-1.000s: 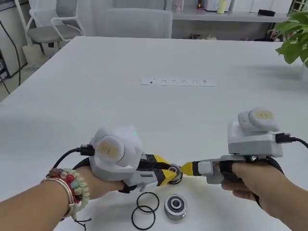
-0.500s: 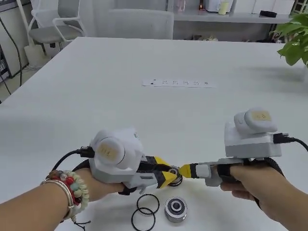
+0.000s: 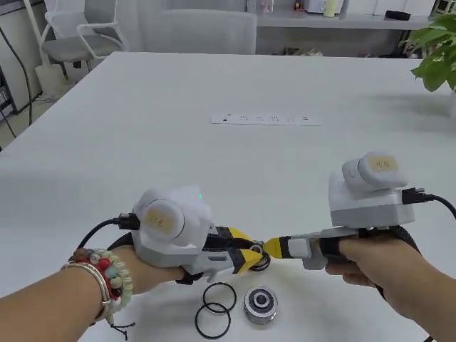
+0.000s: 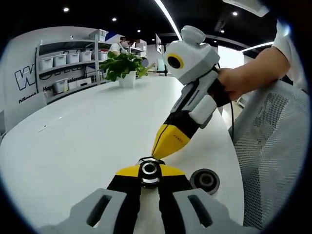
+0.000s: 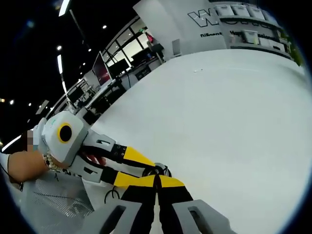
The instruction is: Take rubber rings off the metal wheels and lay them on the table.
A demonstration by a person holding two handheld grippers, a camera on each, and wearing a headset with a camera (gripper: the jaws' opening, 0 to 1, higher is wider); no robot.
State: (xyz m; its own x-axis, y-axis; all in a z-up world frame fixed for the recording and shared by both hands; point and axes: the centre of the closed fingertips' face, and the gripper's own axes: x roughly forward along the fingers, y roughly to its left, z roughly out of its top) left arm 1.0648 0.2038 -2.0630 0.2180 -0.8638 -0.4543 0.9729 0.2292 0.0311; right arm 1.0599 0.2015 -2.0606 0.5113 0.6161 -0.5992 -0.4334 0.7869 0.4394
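Left claw (image 3: 251, 259) is clamped on a metal wheel (image 4: 149, 171), low over the worktop (image 3: 214, 164), bore facing back along the jaws. Right claw (image 3: 271, 249), jaws together, noses its rim (any grip unclear). Nearby, two rubber rings (image 3: 214, 306) lie flat, overlapping, beside a second wheel (image 3: 260, 304), bore up.

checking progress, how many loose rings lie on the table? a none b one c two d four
c: two black rings lie overlapping on the table, beside a loose wheel.
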